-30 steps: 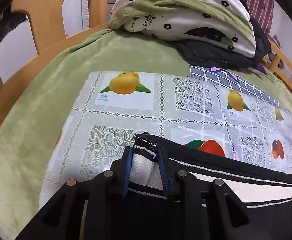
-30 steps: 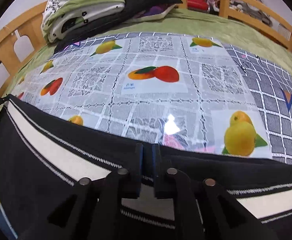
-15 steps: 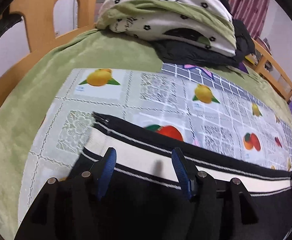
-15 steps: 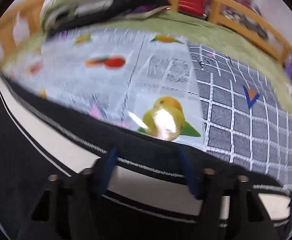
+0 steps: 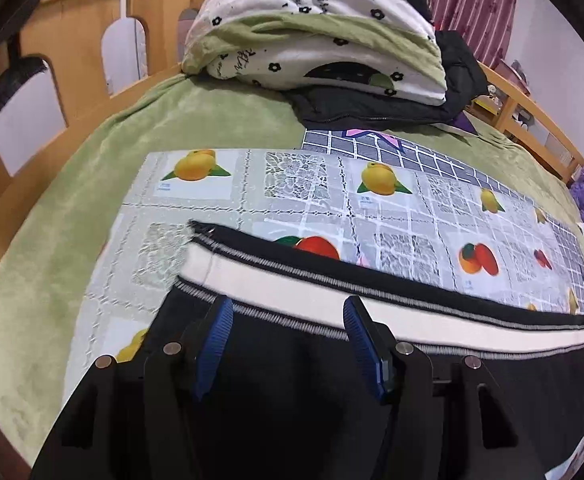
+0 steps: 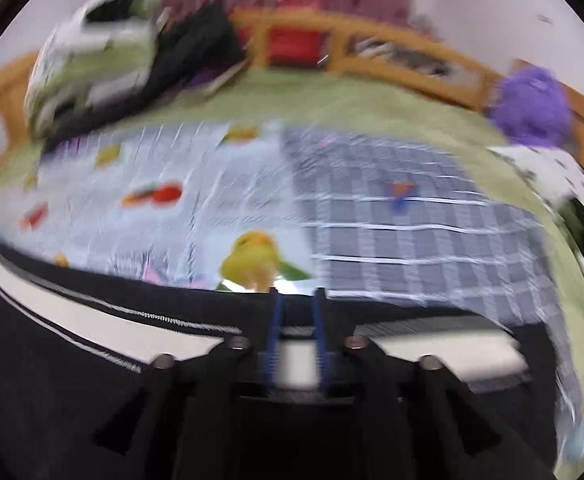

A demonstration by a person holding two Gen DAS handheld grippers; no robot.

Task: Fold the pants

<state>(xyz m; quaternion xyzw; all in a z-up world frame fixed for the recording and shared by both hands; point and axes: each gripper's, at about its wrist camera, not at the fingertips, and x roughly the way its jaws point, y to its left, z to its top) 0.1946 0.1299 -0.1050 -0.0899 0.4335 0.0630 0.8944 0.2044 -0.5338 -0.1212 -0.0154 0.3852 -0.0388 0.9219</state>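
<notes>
Left gripper [image 5: 288, 308]: blue ribbed pads spread wide, just been opening, nothing pinched between them. Hung just above the black fabric pants with a broad cream side stripe edged in white stitching [image 5: 272, 280]. Right gripper [image 6: 297, 296]: pads a narrow gap apart, also just been opening, a patch of the cream stripe showing in the gap; could not tell through the blur whether the cloth was pressed.

Pants [image 6: 72, 360] lay flat along the near edge, stripe running left to right, zipped end at the left. Rested on a clear plastic fruit-print sheet [image 5: 311, 200], over a grey checked cloth [image 6: 411, 240] and a green plush blanket [image 5: 92, 200]. Farther off: a folded white-and-green flowered quilt [image 5: 311, 40] on a black jacket [image 5: 371, 108], a purple plush toy [image 6: 531, 104] at the far right, and a wooden bed rail [image 5: 72, 20].
</notes>
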